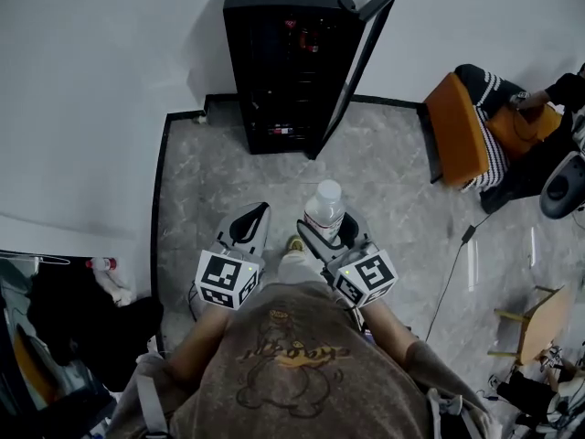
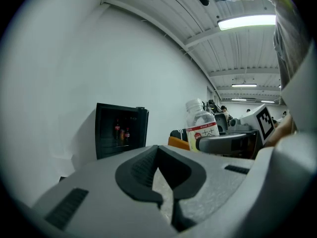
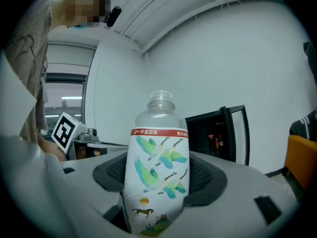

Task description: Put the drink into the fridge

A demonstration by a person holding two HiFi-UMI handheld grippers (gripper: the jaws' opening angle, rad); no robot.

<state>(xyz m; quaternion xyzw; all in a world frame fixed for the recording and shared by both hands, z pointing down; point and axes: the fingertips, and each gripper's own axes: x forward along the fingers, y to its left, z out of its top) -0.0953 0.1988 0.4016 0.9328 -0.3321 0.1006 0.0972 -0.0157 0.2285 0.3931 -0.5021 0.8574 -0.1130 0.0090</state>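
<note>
A clear drink bottle (image 1: 324,210) with a white bird-print label (image 3: 157,167) stands upright between the jaws of my right gripper (image 1: 331,234), which is shut on it; its ribbed pads (image 3: 204,175) press the bottle's sides. My left gripper (image 1: 250,224) is beside it on the left, shut with nothing in it, its tips meeting (image 2: 166,182). The bottle (image 2: 201,128) also shows in the left gripper view. Ahead on the floor stands the black fridge (image 1: 283,62), its glass door (image 1: 361,62) swung open to the right. Bottles show on its shelves (image 3: 215,139).
An orange chair (image 1: 457,131) with a seated person is at the right. A cable (image 1: 455,259) runs over the grey floor, and a wooden stool (image 1: 539,323) stands further right. White walls close the left side; dark bags (image 1: 73,327) lie at lower left.
</note>
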